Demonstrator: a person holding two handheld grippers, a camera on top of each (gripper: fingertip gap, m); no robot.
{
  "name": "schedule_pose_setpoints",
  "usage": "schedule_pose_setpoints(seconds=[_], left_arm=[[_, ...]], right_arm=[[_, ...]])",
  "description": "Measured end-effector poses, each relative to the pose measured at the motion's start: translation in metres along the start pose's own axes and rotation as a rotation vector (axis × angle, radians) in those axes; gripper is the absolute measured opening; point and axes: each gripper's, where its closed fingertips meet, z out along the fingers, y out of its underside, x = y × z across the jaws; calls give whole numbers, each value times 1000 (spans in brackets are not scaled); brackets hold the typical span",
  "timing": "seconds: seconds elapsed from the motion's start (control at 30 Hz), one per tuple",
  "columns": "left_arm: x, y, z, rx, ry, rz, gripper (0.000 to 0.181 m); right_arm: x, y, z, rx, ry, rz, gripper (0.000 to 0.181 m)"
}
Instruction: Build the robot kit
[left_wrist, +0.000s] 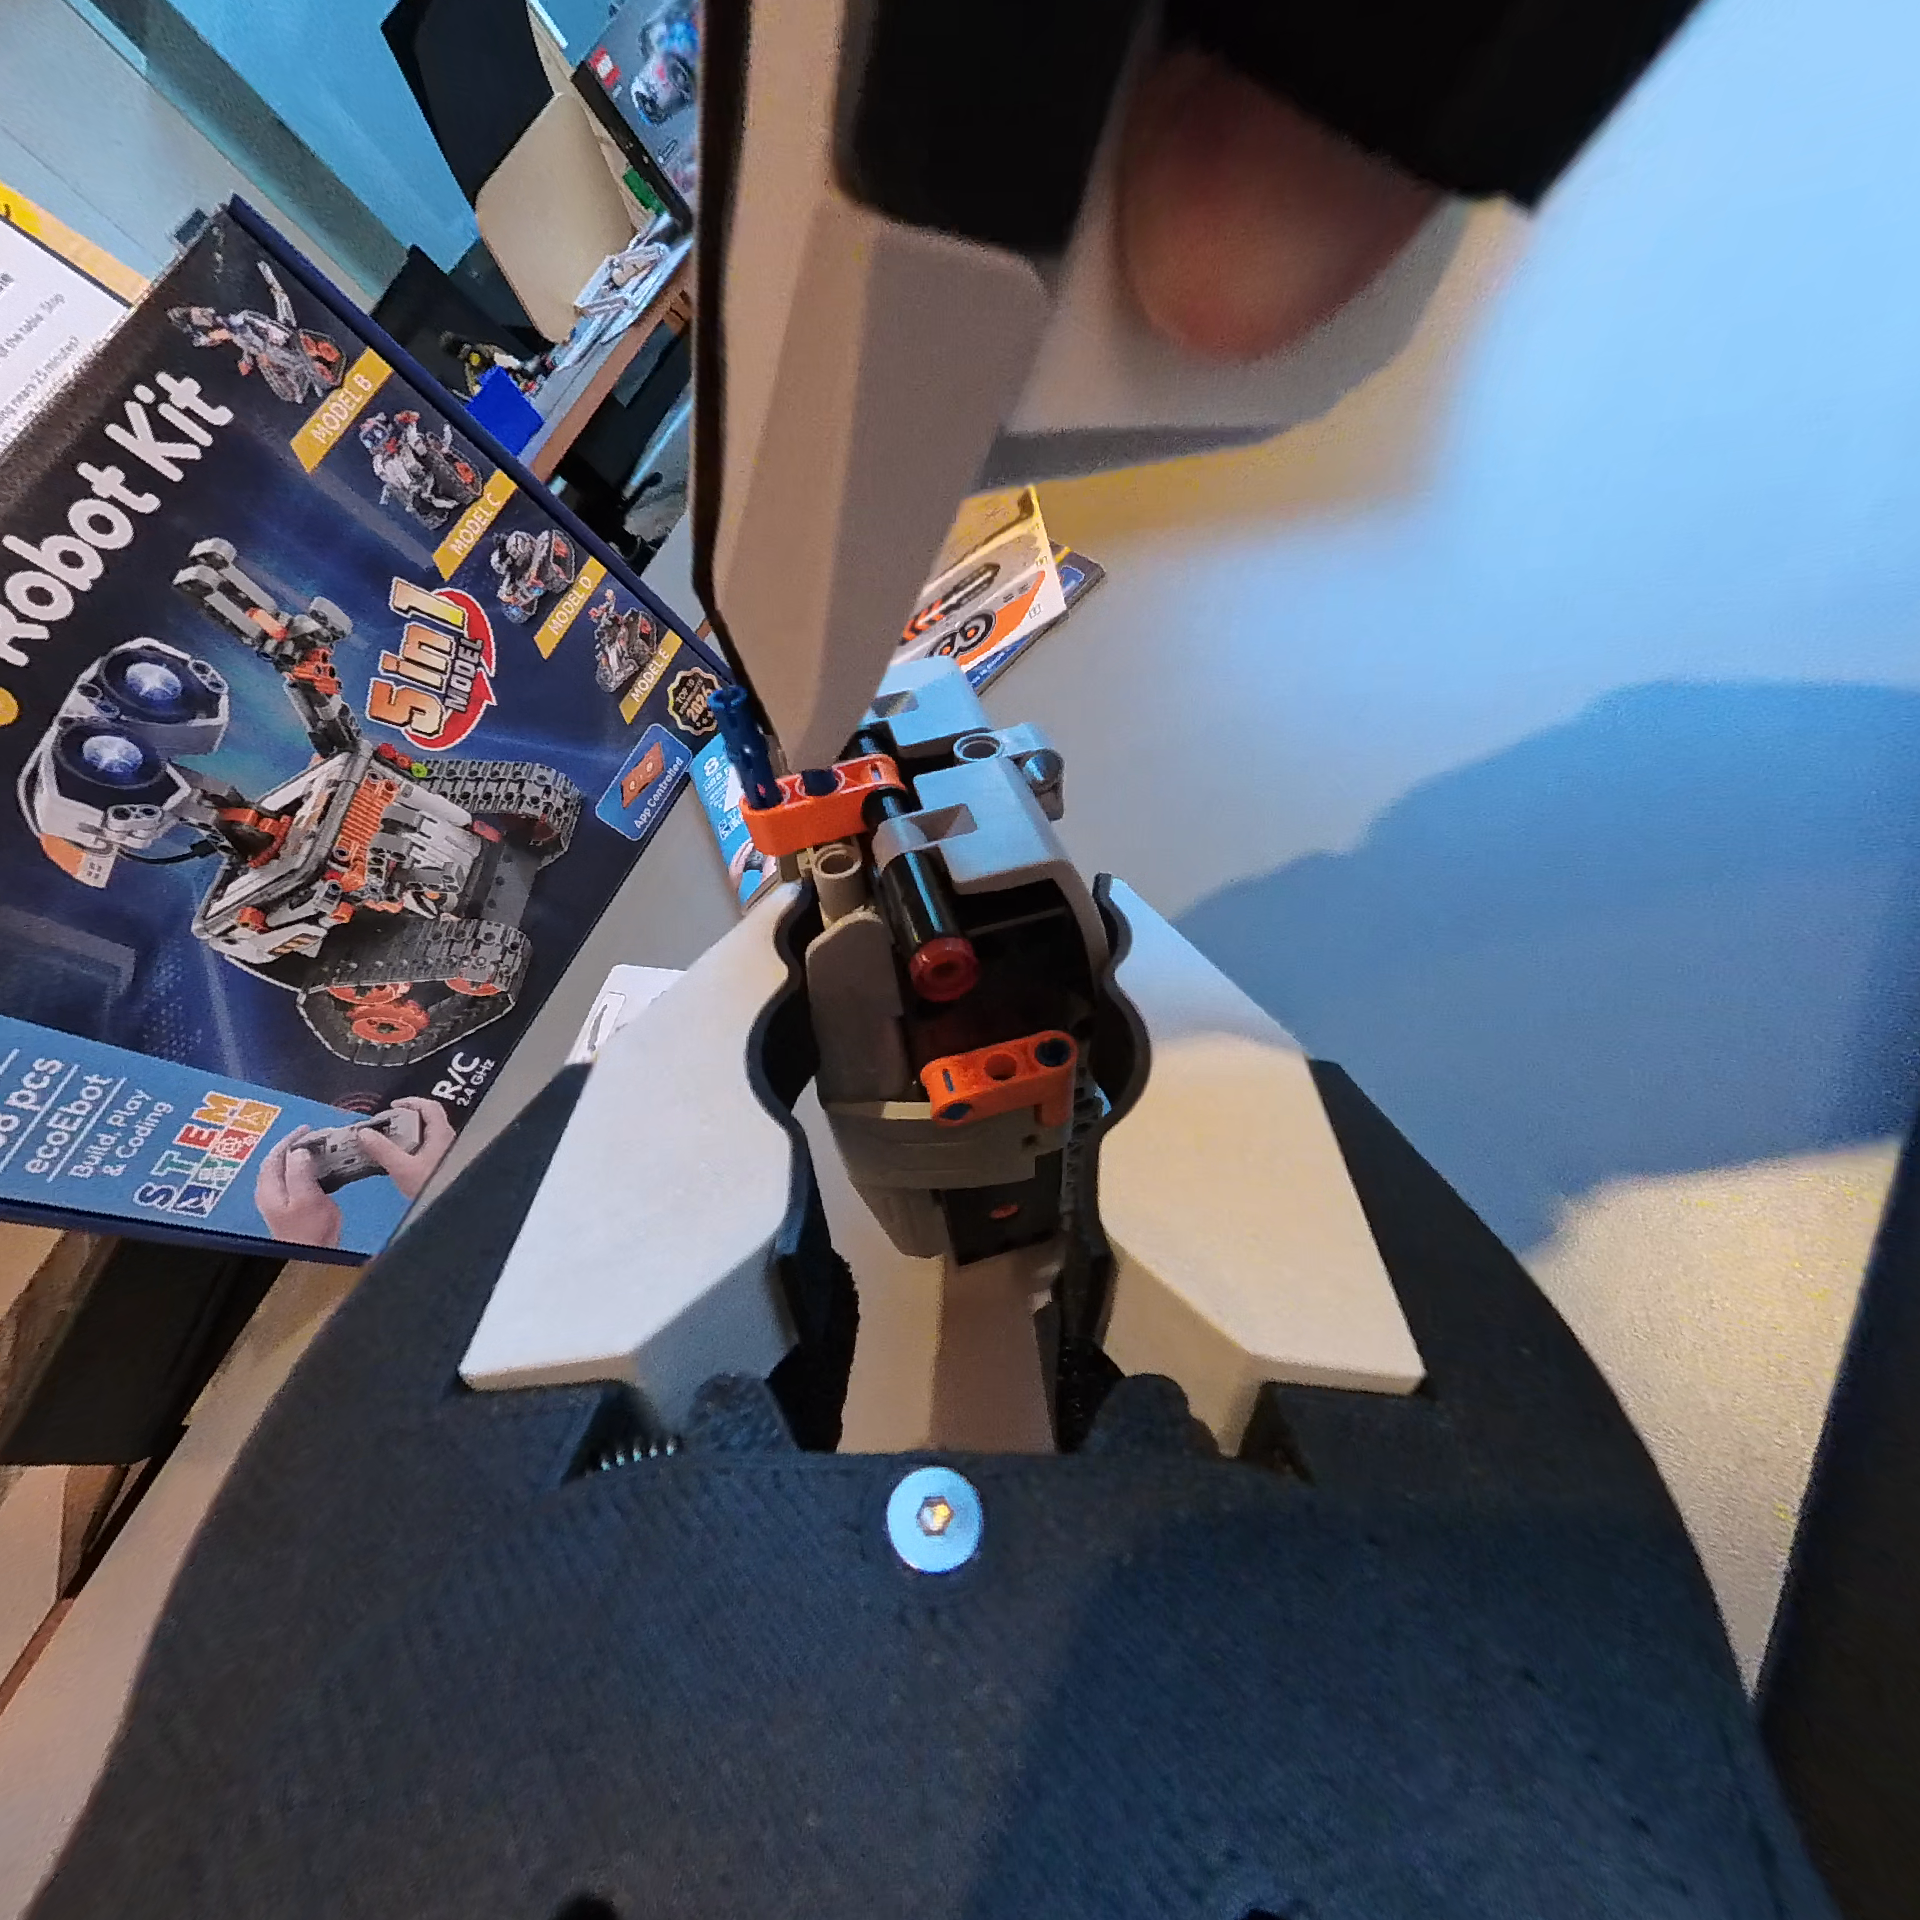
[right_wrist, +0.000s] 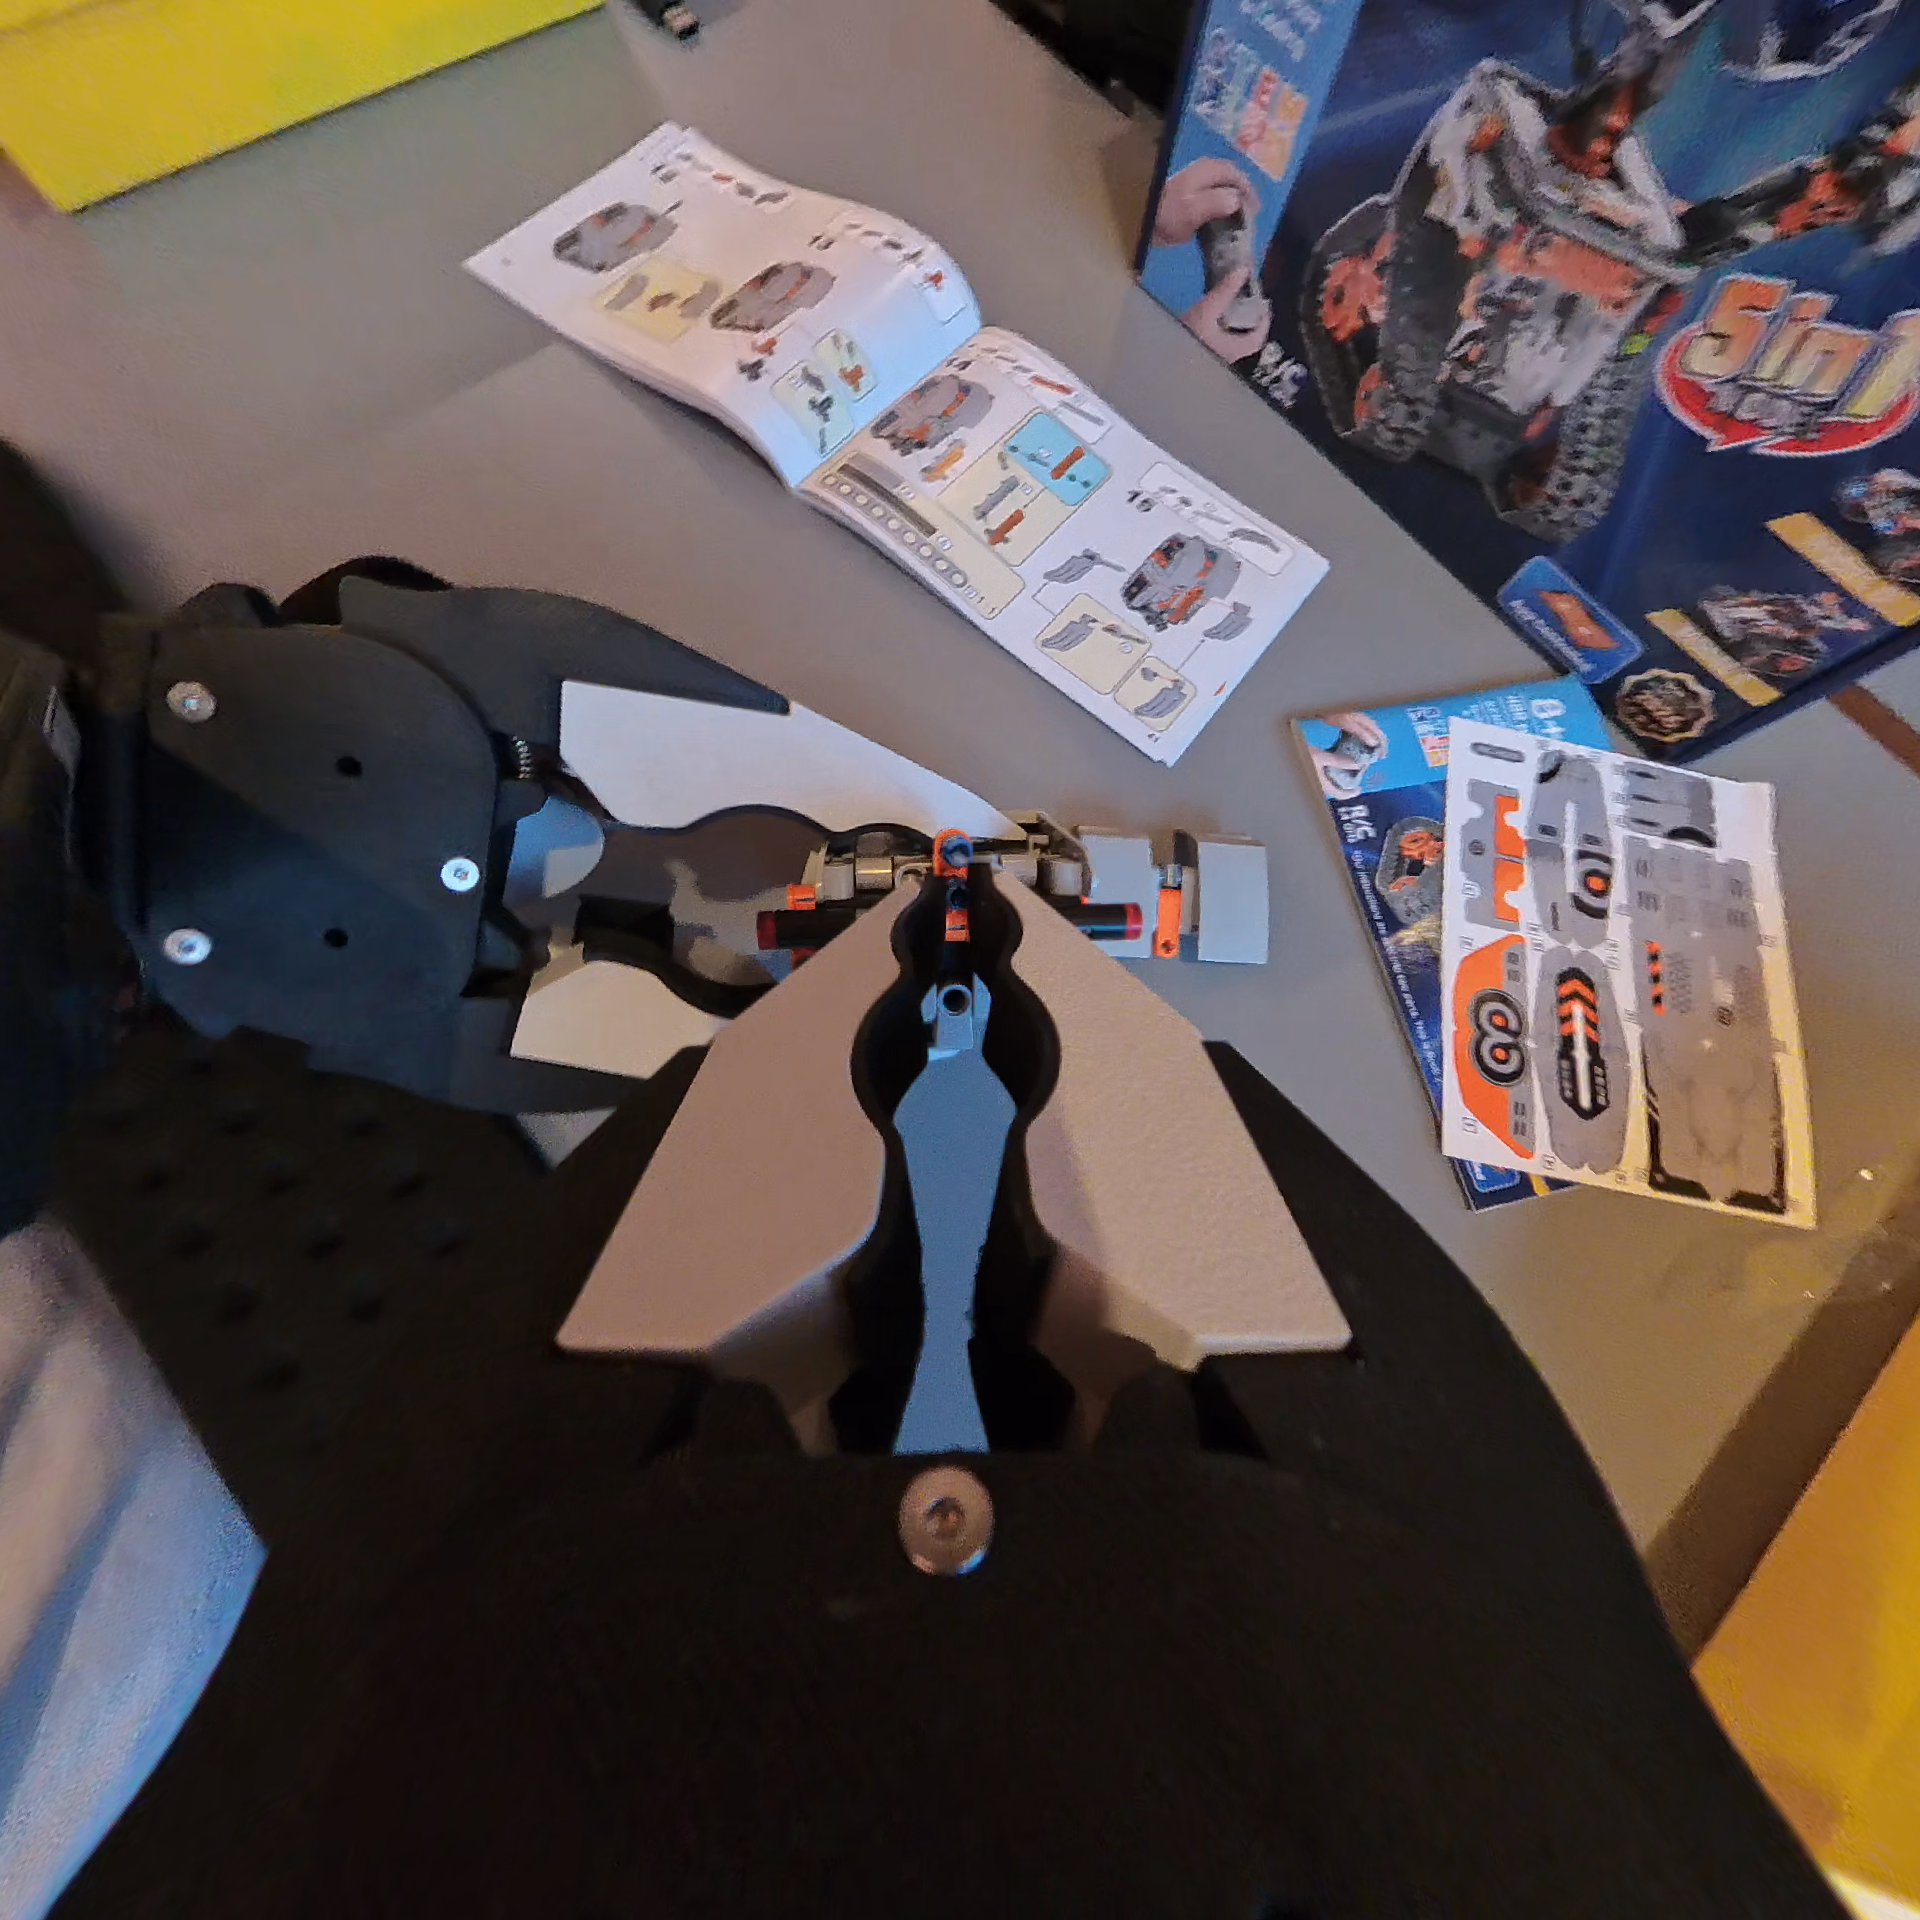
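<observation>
1. At the centre of the left wrist view, the left gripper (left_wrist: 951, 935) is clamped around a grey brick assembly (left_wrist: 966, 935), held above the grey table (right_wrist: 312, 416).
2. The right gripper (right_wrist: 951, 904) comes from the top of that view, its tips pinched on a blue pin (left_wrist: 746, 748) at the orange beam (left_wrist: 821, 805).
3. An open instruction booklet (right_wrist: 883, 416) lies upper centre of the right wrist view, the kit box (right_wrist: 1558, 312) upper right, a sticker sheet (right_wrist: 1621, 987) at right.

Grey-orange brick assembly (left_wrist: 956, 997), clamped, above table (right_wrist: 416, 468)
</observation>
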Motion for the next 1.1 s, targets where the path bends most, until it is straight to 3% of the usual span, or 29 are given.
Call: schedule_pose_setpoints(seconds=[0.13,0.33,0.47,0.67,0.83,1.1], left_arm=[[3,-1,1,-9,3,34,49],[0,0,1,-11,3,2,49],[-3,1,1,3,9,-40,50],[4,-3,-3,33,37,-44,50],[4,-3,-3,35,33,-41,50],[6,-4,-3,32,26,-12,50]], right_arm=[[1,6,-3,-84,-117,-41,4],[2,2,1,-162,-56,-17,4],[2,-3,3,-129,-66,-12,5],[-3,-10,-8,-117,-251,49,5],[5,-3,-14,-207,-181,-27,12],[0,2,-14,-249,-201,-9,5]])
